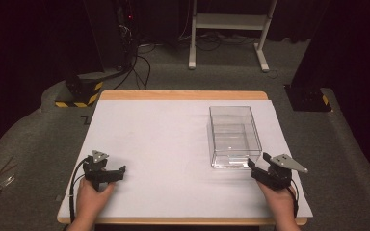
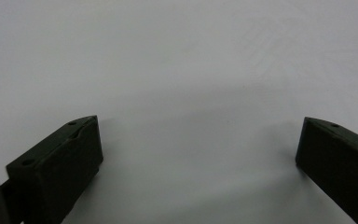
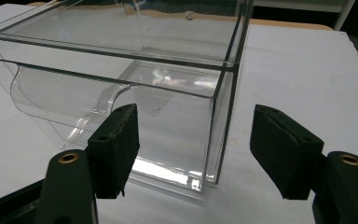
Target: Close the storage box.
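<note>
A clear plastic box [image 1: 234, 136] stands on the right half of the white table top [image 1: 173, 144]; in the right gripper view the box [image 3: 135, 79] has a scooped front wall and looks empty. My right gripper [image 1: 256, 168] sits just in front of the box's near right corner, open, and the box's near corner edge lies between its jaws [image 3: 196, 140] without touching them. My left gripper [image 1: 112, 172] rests near the front left of the table, open, with bare white surface between its jaws [image 2: 198, 149].
The table's wooden edge [image 1: 183, 95] shows at the back. Beyond it on the grey floor stand a white frame's legs [image 1: 226, 29], cables [image 1: 139, 62] and a yellow-black striped base [image 1: 79, 94]. Another dark base [image 1: 308, 98] stands at the right.
</note>
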Demonstrator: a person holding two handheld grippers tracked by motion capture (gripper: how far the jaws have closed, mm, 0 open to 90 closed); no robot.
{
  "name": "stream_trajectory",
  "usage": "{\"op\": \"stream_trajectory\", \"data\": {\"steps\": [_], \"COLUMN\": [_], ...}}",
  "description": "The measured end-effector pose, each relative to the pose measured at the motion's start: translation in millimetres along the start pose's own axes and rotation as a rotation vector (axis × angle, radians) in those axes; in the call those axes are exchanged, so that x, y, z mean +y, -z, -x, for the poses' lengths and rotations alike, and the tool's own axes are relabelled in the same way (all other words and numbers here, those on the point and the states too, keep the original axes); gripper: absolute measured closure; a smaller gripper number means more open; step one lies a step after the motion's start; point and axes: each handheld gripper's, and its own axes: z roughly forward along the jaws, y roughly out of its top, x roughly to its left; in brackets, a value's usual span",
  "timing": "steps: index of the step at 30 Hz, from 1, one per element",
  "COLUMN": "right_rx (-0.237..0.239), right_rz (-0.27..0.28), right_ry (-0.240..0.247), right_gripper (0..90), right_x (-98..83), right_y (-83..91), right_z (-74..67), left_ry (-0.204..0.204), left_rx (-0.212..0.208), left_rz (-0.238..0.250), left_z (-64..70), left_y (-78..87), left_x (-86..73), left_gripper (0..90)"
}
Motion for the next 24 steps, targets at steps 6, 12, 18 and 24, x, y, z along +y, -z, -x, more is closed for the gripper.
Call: {"op": "stream_trajectory", "data": {"steps": [6,12,18,24], "right_rx": [-0.006,-0.013,-0.018,-0.024], "right_rz": [0.0,0.0,0.002,0.006], "right_ry": [-0.007,-0.012,-0.02,-0.032], "right_gripper": [33.1,33.0,32.9,32.9], "right_x": [2.8,4.3,6.4,8.3], "right_y": [-6.7,-12.5,-17.8,-22.7], "right_z": [2.2,3.1,4.2,5.5], "left_ry": [0.0,0.0,0.0,-0.001], "left_rx": [0.0,0.0,0.0,0.0], "left_rz": [0.0,0.0,0.0,0.001], "left_z": [0.0,0.0,0.0,0.0], "left_y": [0.0,0.0,0.0,0.0], "left_x": [0.0,0.0,0.0,-0.1], "left_gripper": [0.6,0.6,0.6,0.6]}}
